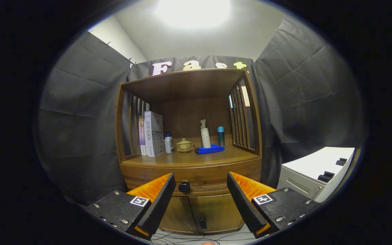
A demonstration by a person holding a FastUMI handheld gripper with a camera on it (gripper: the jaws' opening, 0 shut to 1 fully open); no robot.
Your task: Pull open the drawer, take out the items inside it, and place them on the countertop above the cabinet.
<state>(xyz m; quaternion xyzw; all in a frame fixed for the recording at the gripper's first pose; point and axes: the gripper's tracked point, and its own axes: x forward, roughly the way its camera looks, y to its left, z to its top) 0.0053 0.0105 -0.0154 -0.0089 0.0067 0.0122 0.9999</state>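
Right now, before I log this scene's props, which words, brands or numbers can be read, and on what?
Books: spine print too blurred to read.
White bottle, pump bottle: any label too small.
Gripper, open, drawer knob ahead between its fingers: patterned squares, no words.

Single gripper view rides behind gripper (pixel 201 190), facing cabinet (pixel 191 170) front-on from slightly below countertop height, near; spread fingers (pixel 163 200) frame drawer knob (pixel 184 186)
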